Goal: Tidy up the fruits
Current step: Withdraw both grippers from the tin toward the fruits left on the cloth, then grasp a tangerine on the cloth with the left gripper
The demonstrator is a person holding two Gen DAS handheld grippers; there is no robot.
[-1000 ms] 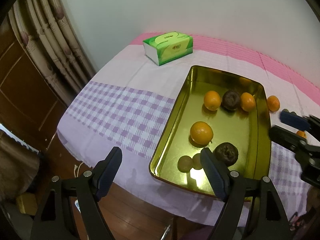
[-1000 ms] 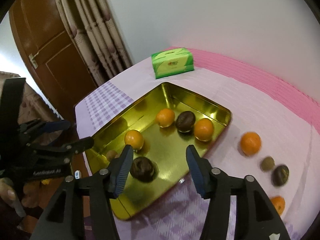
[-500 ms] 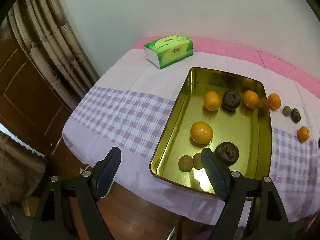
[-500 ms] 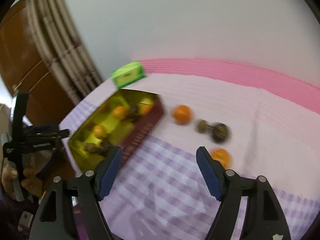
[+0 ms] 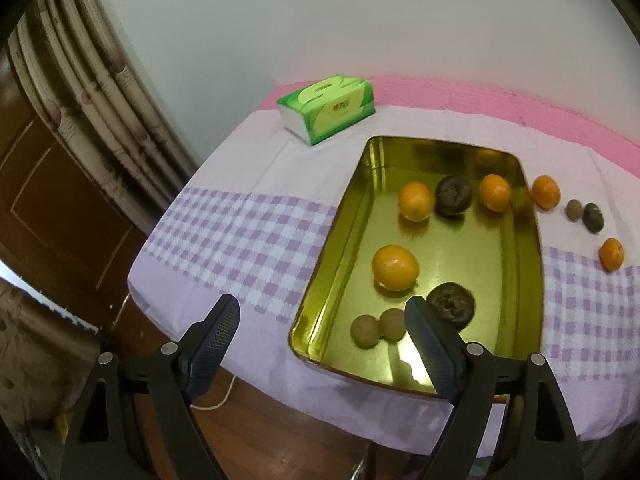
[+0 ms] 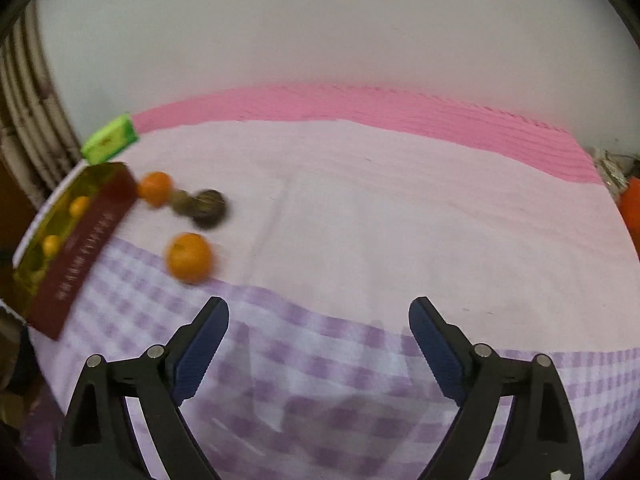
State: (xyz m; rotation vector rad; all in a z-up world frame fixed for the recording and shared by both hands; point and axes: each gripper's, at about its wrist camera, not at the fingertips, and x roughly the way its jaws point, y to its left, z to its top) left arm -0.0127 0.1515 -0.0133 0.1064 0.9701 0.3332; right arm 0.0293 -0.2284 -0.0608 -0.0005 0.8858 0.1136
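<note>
A gold tray (image 5: 496, 280) holds three oranges, among them a big one (image 5: 395, 267), two dark wrinkled fruits (image 5: 451, 305) and two small brown fruits (image 5: 378, 328). Right of the tray on the cloth lie an orange (image 5: 546, 191), a small brown fruit (image 5: 573, 210), a dark fruit (image 5: 593, 217) and another orange (image 5: 611, 254). My left gripper (image 5: 320, 308) hovers at the tray's near left corner, jaws opening, nothing between them. My right gripper (image 6: 318, 308) is over bare checked cloth, jaws opening and empty. The nearest loose orange (image 6: 189, 257) lies up and left of it.
A green tissue box (image 5: 328, 108) stands behind the tray near the wall. The tray's red outer wall (image 6: 86, 236) shows at the left of the right wrist view. Curtains and a wooden door are left of the table. An orange-red object (image 6: 632, 208) sits at the far right edge.
The right gripper swung from over the tray to the cloth on its right, and its jaws widened. It left the left wrist view. The left gripper barely moved.
</note>
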